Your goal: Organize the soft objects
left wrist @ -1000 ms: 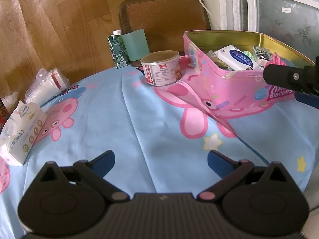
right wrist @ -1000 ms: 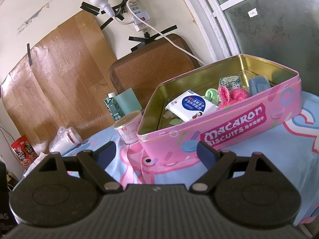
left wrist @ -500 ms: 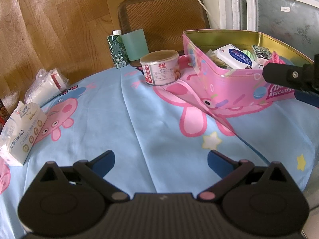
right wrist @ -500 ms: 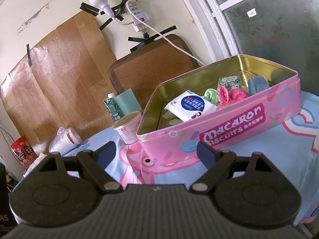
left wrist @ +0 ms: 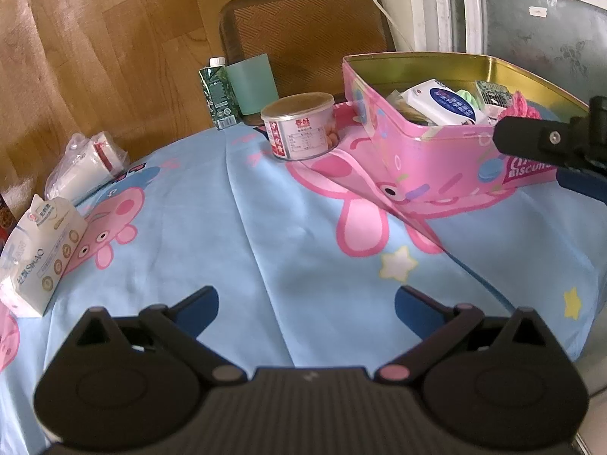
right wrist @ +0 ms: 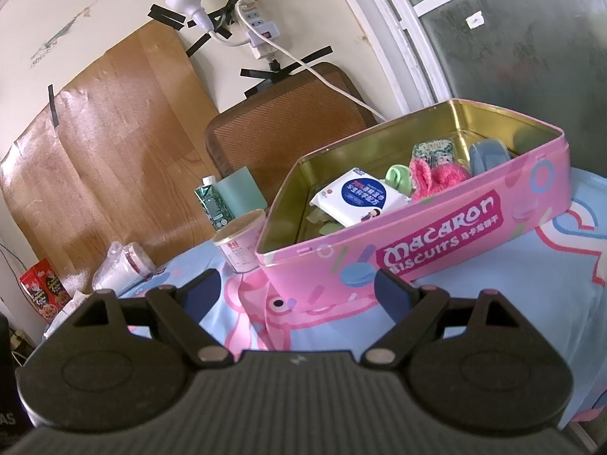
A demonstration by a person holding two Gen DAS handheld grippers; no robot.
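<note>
While both claws hang spread and empty above a cartoon-pig tablecloth, the soft items sit inside the pink biscuit tin.

From the left: a tissue pack lies at the table's left edge, a bagged roll behind it, then bare blue cloth runs wide between the left gripper and a lidded can, which stands just beside the tin's near corner with a green carton and a teal cup behind. Right of that, the right gripper faces the tin's long wall, lettered "Macaron Biscuits"; inside lie a white wipes packet, a green piece, a pink knitted item and a blue object. The tissue pack's wording is too distorted to read with confidence.
</note>
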